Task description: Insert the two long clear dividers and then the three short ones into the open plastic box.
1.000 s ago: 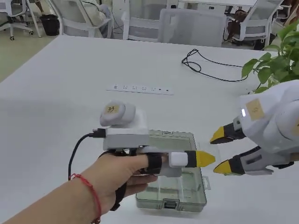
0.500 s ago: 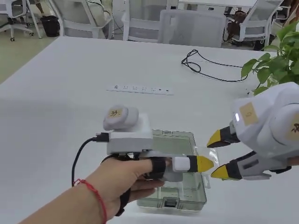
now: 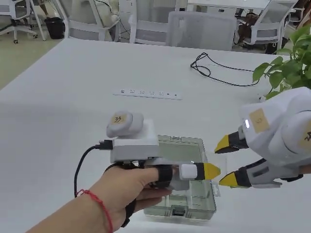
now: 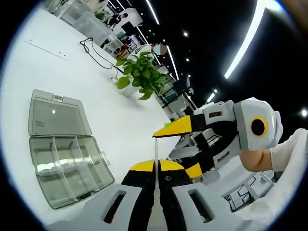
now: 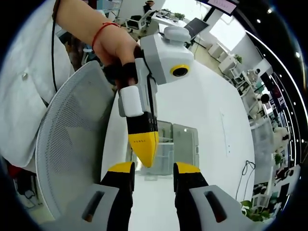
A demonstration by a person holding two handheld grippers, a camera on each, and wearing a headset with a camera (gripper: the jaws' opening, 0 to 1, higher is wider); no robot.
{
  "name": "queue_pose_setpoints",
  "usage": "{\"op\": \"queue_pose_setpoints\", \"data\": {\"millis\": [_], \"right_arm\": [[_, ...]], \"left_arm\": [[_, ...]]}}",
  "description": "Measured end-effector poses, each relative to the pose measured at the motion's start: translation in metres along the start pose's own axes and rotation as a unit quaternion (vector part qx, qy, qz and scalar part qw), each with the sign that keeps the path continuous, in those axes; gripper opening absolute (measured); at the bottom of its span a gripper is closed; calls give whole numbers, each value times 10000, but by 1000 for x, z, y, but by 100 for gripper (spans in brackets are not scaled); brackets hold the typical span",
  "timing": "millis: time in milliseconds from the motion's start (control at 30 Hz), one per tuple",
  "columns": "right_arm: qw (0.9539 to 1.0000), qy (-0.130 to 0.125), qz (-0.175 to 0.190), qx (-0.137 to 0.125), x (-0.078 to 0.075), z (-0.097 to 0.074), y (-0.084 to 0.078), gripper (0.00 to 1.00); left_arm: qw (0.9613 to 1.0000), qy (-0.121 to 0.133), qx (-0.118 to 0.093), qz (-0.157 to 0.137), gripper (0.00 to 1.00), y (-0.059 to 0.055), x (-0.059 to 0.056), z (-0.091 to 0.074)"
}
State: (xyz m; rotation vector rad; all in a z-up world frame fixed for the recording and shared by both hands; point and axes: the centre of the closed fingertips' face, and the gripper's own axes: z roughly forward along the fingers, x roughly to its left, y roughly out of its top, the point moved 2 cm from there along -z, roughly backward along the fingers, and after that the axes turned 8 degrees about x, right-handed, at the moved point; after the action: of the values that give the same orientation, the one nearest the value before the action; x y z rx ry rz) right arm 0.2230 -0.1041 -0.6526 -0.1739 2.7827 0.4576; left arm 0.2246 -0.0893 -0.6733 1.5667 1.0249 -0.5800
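left tongs (image 4: 157, 166) clamped on divider (image 4: 155, 149) | right tongs (image 5: 154, 168) spread, near it | best: square it, lower upright into box (image 3: 199, 208)

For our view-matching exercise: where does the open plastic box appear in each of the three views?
Head view: open plastic box bottom centre.
Left gripper view: left side, lid above base.
Right gripper view: centre, just above the jaw tips.
Shared landmark: the black cable on the table.
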Motion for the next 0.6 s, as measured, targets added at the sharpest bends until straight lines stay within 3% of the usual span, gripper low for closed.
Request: {"op": "queue_pose_setpoints", "data": {"millis": [67,100,133,200,267,300,333,367,467,500,567,600], "right_arm": [[9999,36,95,-121,-1,-3,3,34],[9992,115,260,-292,-3,-7,6,34],[9986,189,326,-378,-3,-9,7,34],[9964,319,569,-540,-6,-13,8,33],[9934,571,657,-744,-10,-15,6,31],[9924,632,710,-779,-9,-16,7,28],[9882,812,909,-932,-9,-19,10,26],[9857,944,954,-1020,-7,-21,13,24],[9781,1423,979,-1165,3,-28,17,18],[9761,1550,971,-1176,7,-30,18,17],[9728,1751,930,-1195,10,-30,18,15],[9720,1810,934,-1175,11,-29,17,13]], "left_arm": [[9998,9,35,199,0,0,-1,-2],[9985,151,103,521,0,-1,2,-4],[9979,172,152,612,0,-2,2,-4],[9953,27,174,956,0,-3,-4,-6],[9887,33,300,1466,0,-8,-7,-9],[9838,-96,338,1760,0,-11,-12,-10],[9799,-129,392,1950,0,-13,-15,-11],[9715,-150,429,2326,0,-15,-18,-13],[9552,-233,531,2903,0,-20,-24,-14],[9521,-264,535,3001,0,-21,-25,-15],[9503,-349,562,3041,0,-24,-29,-17],[9468,-430,546,3142,0,-25,-32,-18]]}}
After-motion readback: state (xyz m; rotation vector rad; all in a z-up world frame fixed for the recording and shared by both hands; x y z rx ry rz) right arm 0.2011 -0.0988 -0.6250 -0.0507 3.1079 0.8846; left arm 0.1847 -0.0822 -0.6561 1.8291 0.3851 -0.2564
